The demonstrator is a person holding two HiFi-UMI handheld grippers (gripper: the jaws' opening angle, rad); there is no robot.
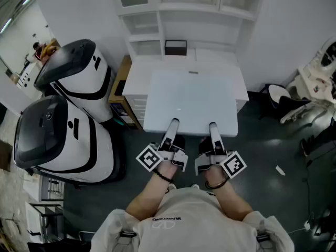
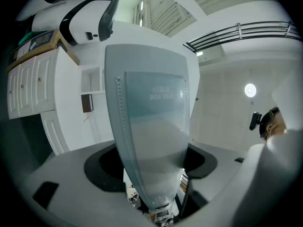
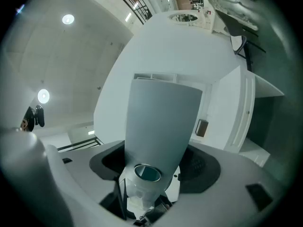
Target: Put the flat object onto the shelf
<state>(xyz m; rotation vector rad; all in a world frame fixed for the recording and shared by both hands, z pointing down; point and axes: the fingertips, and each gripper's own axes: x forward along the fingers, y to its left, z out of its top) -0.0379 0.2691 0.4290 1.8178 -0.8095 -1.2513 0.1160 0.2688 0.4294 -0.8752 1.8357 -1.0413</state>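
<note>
Two-handed hold: L gripper (image 1: 173,124) & R gripper (image 1: 212,126) jaws each pinch near edge of flat object (image 1: 189,101), held over white worktop (image 1: 137,73), in front of shelf (image 1: 184,7).

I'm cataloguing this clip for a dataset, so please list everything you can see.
flat box: one, pale and translucent, held in front of the shelf
shelf: one, white, against the far wall
small box: one, dark brown, low in the shelf
cabinet: one, white, below the shelf
machines: two, white and black, at the left
left gripper: one, white, clamped on the flat box's near edge
right gripper: one, white, clamped on the same edge
</note>
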